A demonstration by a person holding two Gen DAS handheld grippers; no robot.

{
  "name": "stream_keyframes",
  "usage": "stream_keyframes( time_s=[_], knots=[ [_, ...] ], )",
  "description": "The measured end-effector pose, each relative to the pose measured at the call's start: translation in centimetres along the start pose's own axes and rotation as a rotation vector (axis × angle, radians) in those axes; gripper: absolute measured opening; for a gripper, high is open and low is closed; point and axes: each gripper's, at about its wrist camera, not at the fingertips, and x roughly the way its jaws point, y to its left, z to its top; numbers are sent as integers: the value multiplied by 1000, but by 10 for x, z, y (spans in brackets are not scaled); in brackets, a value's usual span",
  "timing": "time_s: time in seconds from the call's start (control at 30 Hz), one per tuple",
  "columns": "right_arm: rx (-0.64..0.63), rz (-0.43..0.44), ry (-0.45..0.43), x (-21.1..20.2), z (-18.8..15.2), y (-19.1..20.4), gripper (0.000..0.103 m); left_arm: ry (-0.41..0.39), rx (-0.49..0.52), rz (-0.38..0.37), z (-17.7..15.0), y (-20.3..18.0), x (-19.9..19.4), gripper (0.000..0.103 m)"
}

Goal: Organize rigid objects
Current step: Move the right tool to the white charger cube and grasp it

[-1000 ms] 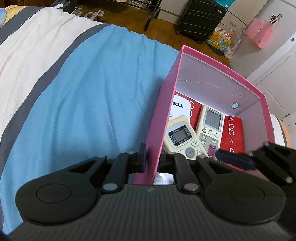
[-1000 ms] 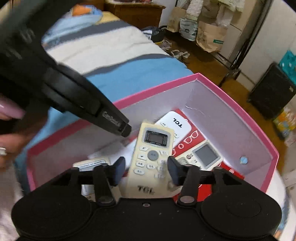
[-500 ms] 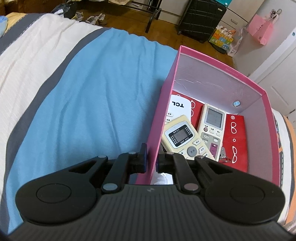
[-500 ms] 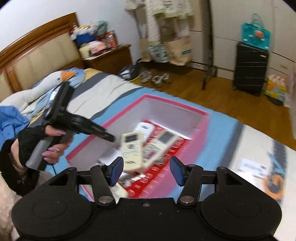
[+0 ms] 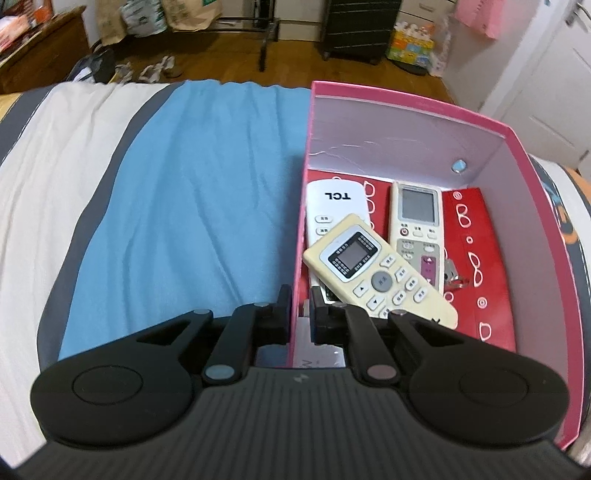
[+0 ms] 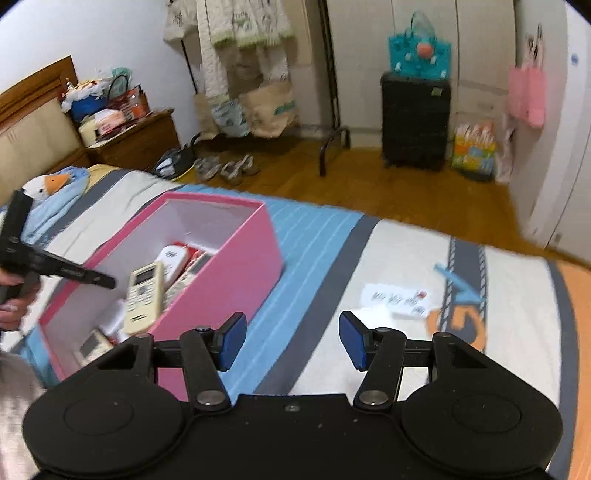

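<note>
The pink box (image 5: 406, 110) held three remotes; left tongs (image 5: 300, 314) clenched its wall, right tongs (image 6: 291, 341) released, widening; only the right view showed a card (image 6: 397, 299) at right.

The left wrist view looks steeply down from close above the near wall of the pink box (image 5: 413, 107), its own fingers (image 5: 284, 302) low in frame, the bed (image 5: 184, 192) to the left. The right wrist view sits farther back, angled down across the bed (image 6: 388, 251) toward the bedroom floor and wall. Both views share the pink box (image 6: 236, 266), the cream remote (image 5: 376, 269) (image 6: 144, 295) and the black suitcase (image 5: 358, 29) (image 6: 415, 118).
</note>
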Motion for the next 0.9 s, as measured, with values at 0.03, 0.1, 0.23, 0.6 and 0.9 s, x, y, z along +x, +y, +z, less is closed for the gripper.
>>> stream_keyframes(
  time_s=[0.03,0.1,0.23,0.6,0.9],
  knots=[
    [-19,-33,-23,3,-2,1,66,0,12,-1,0,-1,0,10],
    [-62,-67,-30,12,-4,2,66,-1,39,2,-1,-4,-1,10],
    [-67,-92,-2,35,-10,-8,66,-1,63,2,-2,-6,-2,13],
    [-50,-91,105,61,-24,-19,70,5,76,-1,-3,-8,2,17],
    [-166,-157,145,112,-23,-14,72,5,80,-8,-3,-10,2,22]
  ],
)
